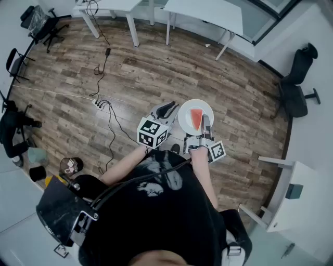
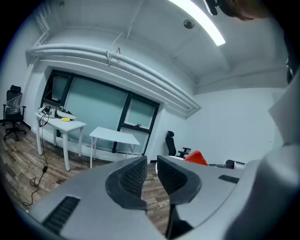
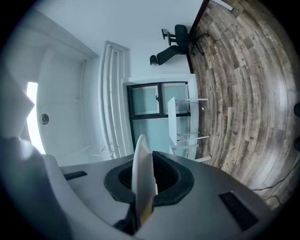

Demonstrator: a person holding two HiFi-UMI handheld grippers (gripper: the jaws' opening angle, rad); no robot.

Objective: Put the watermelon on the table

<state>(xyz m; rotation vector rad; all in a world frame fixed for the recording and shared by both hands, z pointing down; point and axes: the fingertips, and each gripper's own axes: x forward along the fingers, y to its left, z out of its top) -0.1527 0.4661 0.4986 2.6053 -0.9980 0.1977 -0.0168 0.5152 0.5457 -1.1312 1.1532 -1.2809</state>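
A red watermelon slice [image 1: 195, 118] lies on a round white plate [image 1: 184, 122] held in the air above the wooden floor. My right gripper [image 1: 206, 124] is shut on the plate's near rim. In the right gripper view the plate [image 3: 142, 168] shows edge-on between the pads. My left gripper [image 1: 169, 109] hangs just left of the plate, its jaws a narrow gap apart with nothing between them [image 2: 151, 176]. In the left gripper view the slice [image 2: 196, 158] peeks up to the right of the jaws. The person holding both grippers stands in the middle of the room.
White tables [image 1: 208, 13] [image 1: 106, 5] stand by the far window, another [image 1: 294, 197] at the right. Black office chairs [image 1: 296, 83] [image 1: 39, 23] sit near the walls. Cables and a power strip [image 1: 101, 103] trail over the floor to my left.
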